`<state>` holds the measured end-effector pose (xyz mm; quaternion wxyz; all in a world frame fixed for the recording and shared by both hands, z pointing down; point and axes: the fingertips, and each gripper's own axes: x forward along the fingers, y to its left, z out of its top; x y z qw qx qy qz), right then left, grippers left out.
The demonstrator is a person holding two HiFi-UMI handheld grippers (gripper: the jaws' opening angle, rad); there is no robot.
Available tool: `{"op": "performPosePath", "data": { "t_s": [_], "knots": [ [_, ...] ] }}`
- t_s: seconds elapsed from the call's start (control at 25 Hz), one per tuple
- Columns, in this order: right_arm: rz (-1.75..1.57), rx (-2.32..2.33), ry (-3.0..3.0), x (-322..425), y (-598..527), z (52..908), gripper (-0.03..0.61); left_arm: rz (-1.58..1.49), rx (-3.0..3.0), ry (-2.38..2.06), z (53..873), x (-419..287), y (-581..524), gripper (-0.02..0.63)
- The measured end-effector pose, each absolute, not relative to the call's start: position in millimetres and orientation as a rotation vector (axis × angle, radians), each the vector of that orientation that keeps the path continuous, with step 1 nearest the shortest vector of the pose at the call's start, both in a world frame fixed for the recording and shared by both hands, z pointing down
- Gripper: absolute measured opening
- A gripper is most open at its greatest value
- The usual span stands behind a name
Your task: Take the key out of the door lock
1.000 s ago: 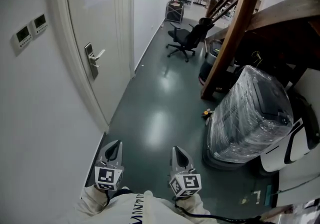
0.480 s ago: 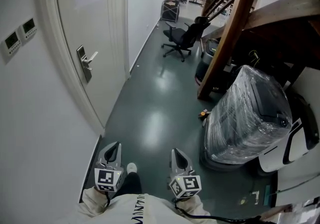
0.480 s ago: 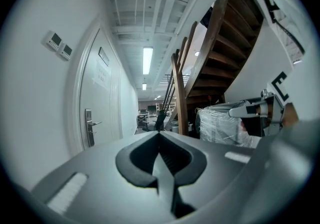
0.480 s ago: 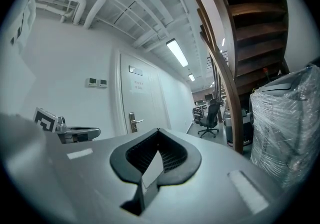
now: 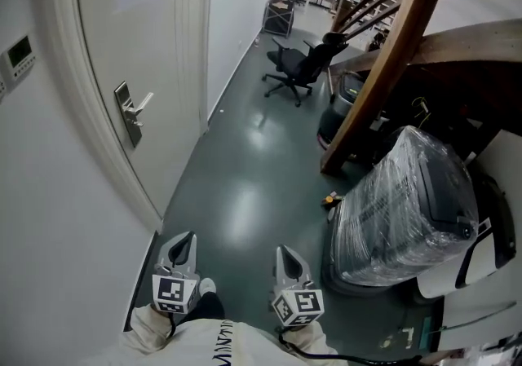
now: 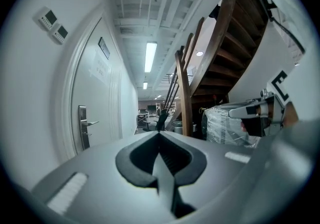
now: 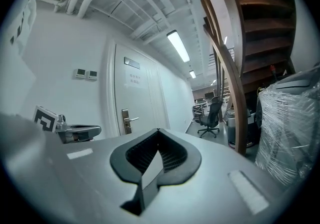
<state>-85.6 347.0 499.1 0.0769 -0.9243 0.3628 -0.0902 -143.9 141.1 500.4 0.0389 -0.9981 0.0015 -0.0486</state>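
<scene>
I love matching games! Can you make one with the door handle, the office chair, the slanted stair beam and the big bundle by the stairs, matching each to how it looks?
Things:
1. door handle
2. office chair
3. stair beam
4. big bundle

Looks:
A. wrapped in clear plastic
B. brown wood
C. black
D. silver metal

Pairs: 1-D, 2-C, 3-B, 4-A
</scene>
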Motion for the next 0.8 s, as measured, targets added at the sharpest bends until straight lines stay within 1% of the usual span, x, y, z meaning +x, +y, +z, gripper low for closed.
{"op": "performPosePath", "data": {
  "t_s": [0.48, 0.8],
  "knots": [
    [-0.301, -2.754, 1.141, 26, 230, 499, 0.002, -0.178, -3.056, -0.013, 500, -36, 44, -0.002],
    [-0.309, -2.752, 1.154, 70, 175, 498, 0.002, -0.179, -3.06, -0.025, 501, 8, -3, -0.002]
  ]
}}
